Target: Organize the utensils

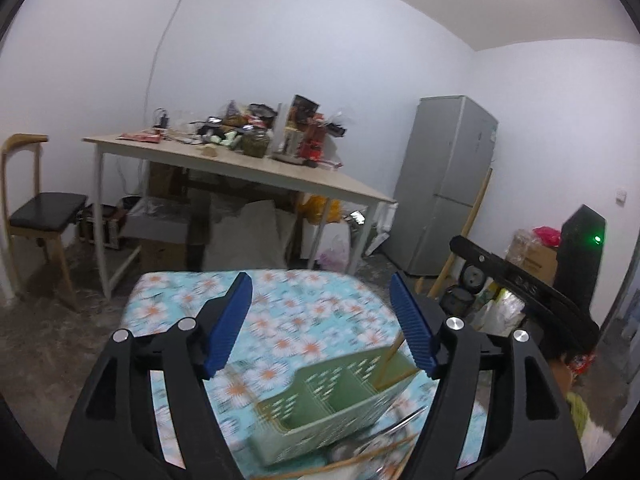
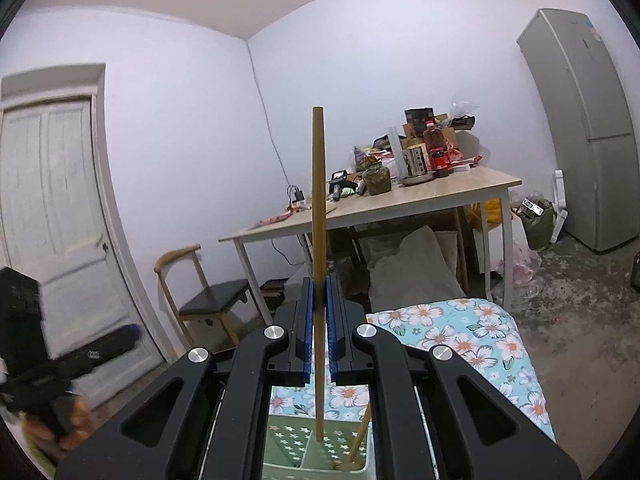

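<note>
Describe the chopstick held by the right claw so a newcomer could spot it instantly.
Find the flowered tablecloth, then the green utensil caddy on it. Directly above stands one wooden chopstick, pinched upright between blue pads; its neighbour leans loose inside the caddy.

My left wrist camera sits just behind my left gripper and looks forward and slightly down over the floral turquoise tablecloth, with the pale green perforated plastic utensil caddy close beneath its lower edge. My right wrist camera rides behind my right gripper, also tilted slightly down, so the same caddy lies near its bottom edge. Both face across the room and share the cluttered light wooden table with white legs, the tall grey refrigerator and the wooden chair with a black seat, all well beyond the cloth.
</note>
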Motion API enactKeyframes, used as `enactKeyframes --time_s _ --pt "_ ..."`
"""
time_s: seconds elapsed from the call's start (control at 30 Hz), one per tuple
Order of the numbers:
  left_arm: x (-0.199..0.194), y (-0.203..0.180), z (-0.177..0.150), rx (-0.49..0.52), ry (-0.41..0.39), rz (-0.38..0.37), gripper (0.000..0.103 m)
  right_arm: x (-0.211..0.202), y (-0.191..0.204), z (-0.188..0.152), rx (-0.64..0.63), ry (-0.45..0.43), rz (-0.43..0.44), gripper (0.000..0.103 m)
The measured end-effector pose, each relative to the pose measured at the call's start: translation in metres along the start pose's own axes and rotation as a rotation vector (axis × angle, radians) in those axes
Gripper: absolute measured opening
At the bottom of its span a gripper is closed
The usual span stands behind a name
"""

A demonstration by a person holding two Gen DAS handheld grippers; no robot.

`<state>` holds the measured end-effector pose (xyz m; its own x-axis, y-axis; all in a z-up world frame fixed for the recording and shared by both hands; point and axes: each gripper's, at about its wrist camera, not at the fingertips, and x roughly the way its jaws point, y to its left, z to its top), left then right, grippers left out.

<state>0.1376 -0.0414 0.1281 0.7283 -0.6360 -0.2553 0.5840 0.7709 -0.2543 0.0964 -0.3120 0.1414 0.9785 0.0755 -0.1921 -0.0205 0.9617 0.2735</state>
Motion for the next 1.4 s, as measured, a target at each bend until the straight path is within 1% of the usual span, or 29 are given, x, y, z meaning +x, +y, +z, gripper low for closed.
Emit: enactKeyframes --time_s 0.1,0.17,0.2,0.27,0.33,0.47,0.7,0.9,0.97,1.03,1.1,1.17,1.23,1.27,1.4 --pt "-0.010 0.018 -0.012 0.014 0.027 0.058 0.069 0.014 0.005 -0.017 -0.058 0.051 -0.017 0.006" --pt "-0.016 0.030 -0.021 0.016 0.047 0.096 0.069 0.019 0.009 -0.031 -0.092 0.102 -0.029 0.009" --pt "-0.019 0.036 -0.025 0.011 0.055 0.110 0.069 0.014 0.011 -0.035 -0.119 0.093 -0.051 0.012" --pt "-0.023 0.047 -0.030 -0.001 0.069 0.123 0.069 0.006 0.010 -0.037 -0.107 0.106 -0.032 0.036" --pt "-0.024 0.056 -0.034 -0.017 0.076 0.130 0.069 -0.002 0.006 -0.037 -0.087 0.102 -0.031 0.036" --pt "-0.023 0.064 -0.038 -0.029 0.090 0.134 0.069 -0.005 0.000 -0.035 -0.063 0.124 -0.048 0.036" --pt "-0.021 0.069 -0.040 -0.040 0.088 0.119 0.069 -0.029 -0.003 -0.029 -0.004 0.101 -0.046 0.036" --pt "-0.020 0.074 -0.045 -0.053 0.096 0.125 0.069 -0.069 -0.020 -0.027 0.119 0.075 -0.042 0.036" --pt "-0.020 0.077 -0.047 -0.059 0.097 0.124 0.069 -0.079 -0.023 -0.031 0.143 0.077 -0.048 0.036" --pt "-0.019 0.078 -0.049 -0.067 0.100 0.124 0.069 -0.090 -0.025 -0.037 0.168 0.100 -0.050 0.036" --pt "-0.017 0.080 -0.051 -0.077 0.108 0.123 0.069 -0.095 -0.025 -0.045 0.181 0.128 -0.053 0.036" --pt "-0.016 0.079 -0.053 -0.077 0.118 0.122 0.069 -0.100 -0.020 -0.059 0.173 0.183 -0.050 0.036" --pt "-0.015 0.078 -0.058 -0.074 0.129 0.125 0.069 -0.096 -0.017 -0.076 0.194 0.259 -0.025 0.036" --pt "-0.015 0.078 -0.061 -0.073 0.135 0.128 0.069 -0.091 -0.016 -0.090 0.233 0.324 0.004 0.036" --pt "-0.014 0.081 -0.076 -0.073 0.171 0.153 0.069 -0.071 -0.009 -0.148 0.380 0.539 0.075 0.036"
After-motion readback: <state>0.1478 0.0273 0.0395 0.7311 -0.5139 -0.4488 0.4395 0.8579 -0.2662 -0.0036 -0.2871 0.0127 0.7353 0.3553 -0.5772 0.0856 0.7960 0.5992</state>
